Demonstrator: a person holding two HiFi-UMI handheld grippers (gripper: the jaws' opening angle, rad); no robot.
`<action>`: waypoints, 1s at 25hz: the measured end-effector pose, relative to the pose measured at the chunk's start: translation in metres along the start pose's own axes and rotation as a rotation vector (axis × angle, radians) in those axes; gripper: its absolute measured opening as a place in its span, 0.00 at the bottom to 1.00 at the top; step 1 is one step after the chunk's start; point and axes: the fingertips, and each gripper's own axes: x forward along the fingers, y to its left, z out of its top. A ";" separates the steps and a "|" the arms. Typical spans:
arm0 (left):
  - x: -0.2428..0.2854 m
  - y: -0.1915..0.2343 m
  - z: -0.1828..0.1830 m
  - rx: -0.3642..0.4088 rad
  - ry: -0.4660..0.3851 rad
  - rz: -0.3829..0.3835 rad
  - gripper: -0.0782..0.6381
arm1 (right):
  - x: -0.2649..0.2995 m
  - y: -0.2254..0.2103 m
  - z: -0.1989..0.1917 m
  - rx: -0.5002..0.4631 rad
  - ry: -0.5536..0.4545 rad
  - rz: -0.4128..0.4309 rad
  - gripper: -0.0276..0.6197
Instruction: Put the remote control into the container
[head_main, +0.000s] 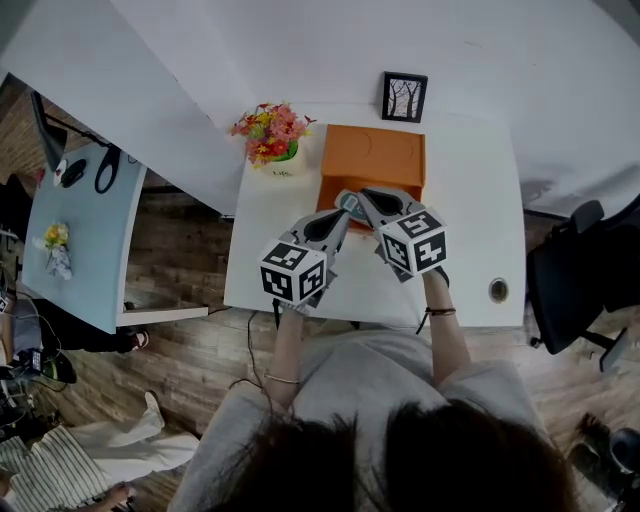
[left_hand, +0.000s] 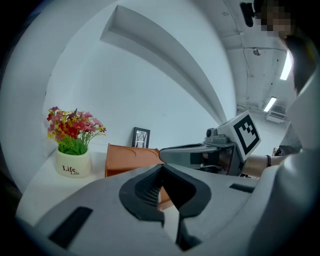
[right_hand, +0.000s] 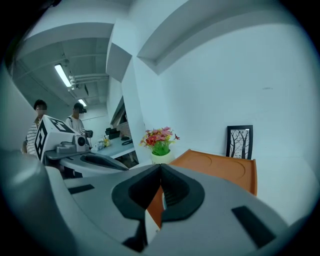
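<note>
The right gripper (right_hand: 160, 166) is closed on nothing, and so is the left gripper (left_hand: 161, 166); their tips nearly meet over the near edge of the container (head_main: 370, 155), by the middle of the far edge of the table (head_main: 480, 200). No view shows the remote control, perhaps hidden beneath them or already inside; moving blind could knock the grippers together or shove the container. Both forearms (head_main: 445, 335) reach in from the near edge, converging.

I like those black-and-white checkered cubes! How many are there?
2. One marker cube rides on the left gripper, at the head view's left; the other marker cube rides on the right gripper. None seem hidden.
</note>
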 end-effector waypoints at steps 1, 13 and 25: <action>-0.002 -0.003 0.002 0.006 -0.008 -0.001 0.11 | -0.005 0.003 0.004 0.004 -0.018 0.007 0.05; -0.029 -0.043 0.018 0.078 -0.108 0.005 0.11 | -0.055 0.034 0.027 -0.067 -0.182 0.044 0.04; -0.039 -0.066 0.017 0.126 -0.136 0.000 0.11 | -0.081 0.045 0.025 -0.132 -0.215 0.046 0.04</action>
